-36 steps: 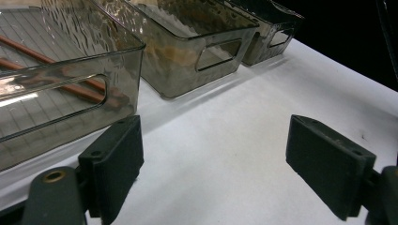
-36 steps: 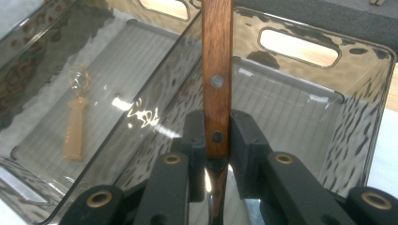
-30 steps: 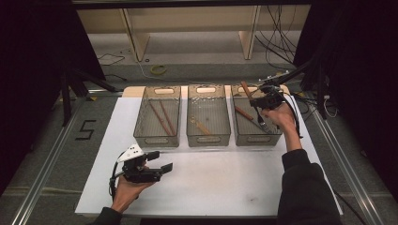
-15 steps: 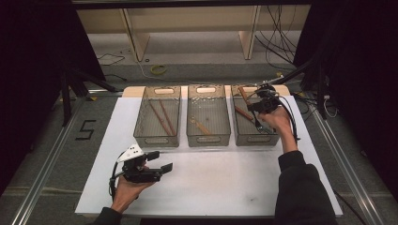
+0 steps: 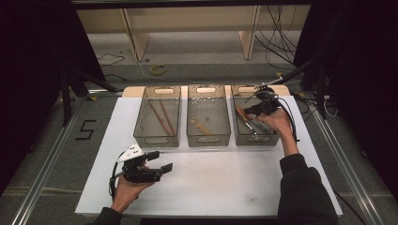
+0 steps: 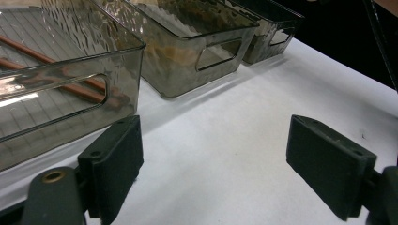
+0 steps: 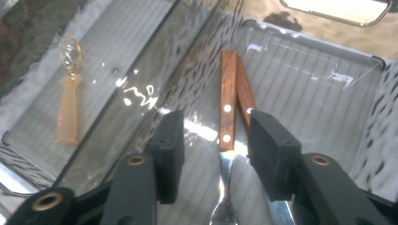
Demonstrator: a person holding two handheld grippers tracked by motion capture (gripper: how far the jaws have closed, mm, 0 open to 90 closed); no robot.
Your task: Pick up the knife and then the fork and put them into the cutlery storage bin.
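over the right bin (image 5: 256,123) your right gripper (image 7: 216,140) hangs, pointing down into it. its fingers (image 7: 272,150) have just been opening and now stand part way apart. between them lies a wooden-handled piece of cutlery (image 7: 227,103) flat on the bin floor, and the fingers do not press on it. a second wooden handle (image 7: 246,96) lies right beside the first one, touching it. you can see this gripper (image 5: 259,108) from the high view too, above the far half of the right bin.

next door, the middle bin (image 5: 208,115) has a pale plastic tool with a ring end (image 7: 69,98) lying in it. the left bin (image 5: 158,116) has two long brown sticks (image 5: 161,117) in it.

your left gripper (image 5: 151,168) sits low in your left hand (image 5: 126,191) over the white bench (image 5: 216,183), near the front and well apart from the bins. its fingers (image 6: 112,161) are wide apart with nothing between them but bare white bench.
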